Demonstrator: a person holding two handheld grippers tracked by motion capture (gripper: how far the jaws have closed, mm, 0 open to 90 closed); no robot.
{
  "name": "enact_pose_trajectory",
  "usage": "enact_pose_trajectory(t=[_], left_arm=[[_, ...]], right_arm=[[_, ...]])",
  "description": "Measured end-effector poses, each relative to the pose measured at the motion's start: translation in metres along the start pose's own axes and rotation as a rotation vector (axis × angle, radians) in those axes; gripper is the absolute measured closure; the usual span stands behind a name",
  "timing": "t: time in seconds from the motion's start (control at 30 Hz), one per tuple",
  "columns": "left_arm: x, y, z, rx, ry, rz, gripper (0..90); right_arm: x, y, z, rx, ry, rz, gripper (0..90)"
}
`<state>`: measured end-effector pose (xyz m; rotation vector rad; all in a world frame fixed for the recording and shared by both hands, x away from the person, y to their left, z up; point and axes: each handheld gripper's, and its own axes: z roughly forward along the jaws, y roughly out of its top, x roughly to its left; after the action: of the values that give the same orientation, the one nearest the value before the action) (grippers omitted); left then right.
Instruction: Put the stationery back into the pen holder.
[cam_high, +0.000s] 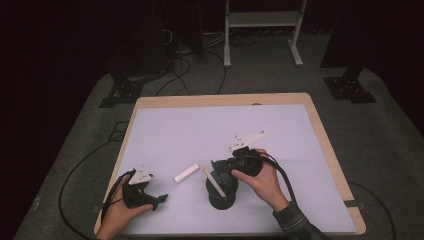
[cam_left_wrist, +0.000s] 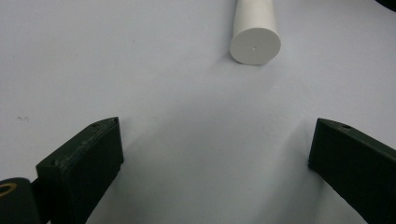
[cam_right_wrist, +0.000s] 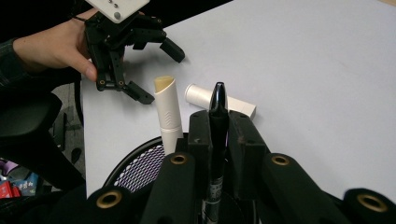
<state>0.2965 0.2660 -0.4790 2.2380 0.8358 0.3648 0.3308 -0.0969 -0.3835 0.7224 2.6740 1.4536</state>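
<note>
The right gripper (cam_high: 220, 167) hovers over the black mesh cup (cam_high: 221, 196), its jaws clamped on a black pen (cam_right_wrist: 217, 121) that stands upright between them. A white tube (cam_right_wrist: 168, 112) leans inside the cup. Left of the cup, a white cylinder (cam_high: 186, 173) lies on the tabletop (cam_high: 200, 130). Further left, the left gripper (cam_high: 159, 200) rests low, jaws wide apart and holding nothing, facing the cylinder's flat end in its own view.

Right gripper (cam_high: 223, 167), held in the right hand (cam_high: 264, 181), sits over a black mesh cup (cam_high: 221, 192) containing a leaning white stick (cam_high: 213, 181). A white cylinder (cam_high: 186, 173) lies left of the cup; the left gripper (cam_high: 150, 197) rests at the near left on the white mat (cam_high: 200, 130).
</note>
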Motion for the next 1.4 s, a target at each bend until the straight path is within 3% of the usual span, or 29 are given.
enact_pose_trajectory(t=[0.17, 0.4, 1.4], left_arm=[[0.000, 0.000, 0.000, -0.001, 0.000, -0.001, 2.1], [0.000, 0.000, 0.000, 0.001, 0.000, 0.000, 2.1], [0.000, 0.000, 0.000, -0.002, 0.000, -0.002, 2.1]], right_arm=[[-0.001, -0.001, 0.001, -0.004, 0.005, -0.001, 78.7], [0.000, -0.001, -0.003, -0.021, -0.011, -0.005, 70.7], [-0.013, -0.035, -0.067, -0.101, -0.148, 0.016, 45.9]])
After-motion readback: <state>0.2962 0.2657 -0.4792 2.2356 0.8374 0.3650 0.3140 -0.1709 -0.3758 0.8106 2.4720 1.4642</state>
